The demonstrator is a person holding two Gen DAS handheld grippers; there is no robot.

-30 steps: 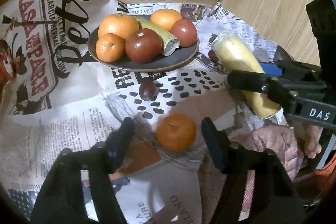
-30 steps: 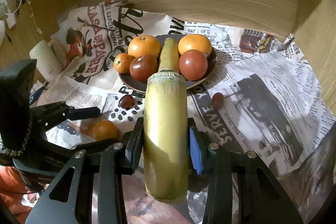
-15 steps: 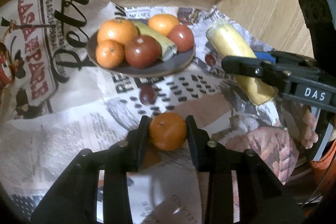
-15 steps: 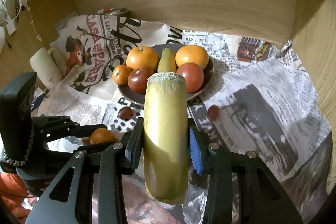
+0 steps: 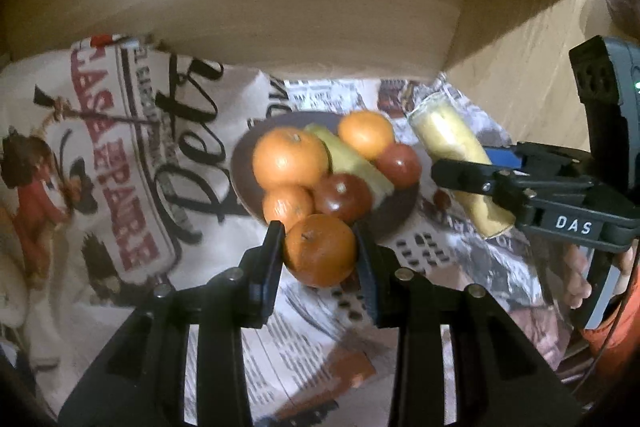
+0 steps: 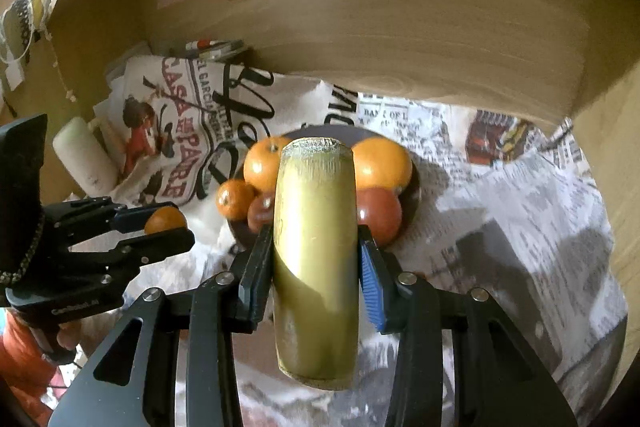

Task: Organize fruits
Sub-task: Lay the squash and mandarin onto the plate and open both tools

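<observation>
A: What is different from a second ago?

B: The left gripper [image 5: 320, 255] was spread wide around the small round orange mandarin [image 5: 320, 255] lying on the newspaper-print cloth [image 5: 448, 259]. Its jaws have just been closing, and now both pads press the fruit's sides. The mandarin is off the cloth and carried up in front of the dark round plate [image 5: 400, 215].

A: And the right side?

B: No change in grip. The right gripper [image 6: 316, 259] stays clamped on the pale yellow-green cut stalk, a thick cylinder [image 6: 316, 259], with its flat end aimed at the same plate. It has drifted closer to the plate.

A: So where does the task stand?

B: I'd judge the pick is done and both hands are bringing the loose pieces to the plate, which already holds two large oranges, a small one, two dark red tomatoes and another stalk. Room is tight, so the mandarin may roll off.

A: What does each view give that the other doesn't?

B: The left wrist view shows the stalk from the side and a small dark red fruit [image 5: 442, 199] on the cloth just beside the plate, plus the person's fingers behind the right gripper. The right wrist view shows the mandarin from the side between the left pads, clear of the cloth, and a white cylinder [image 6: 84, 159] lying at the far left; its own stalk hides the plate's middle.
</observation>
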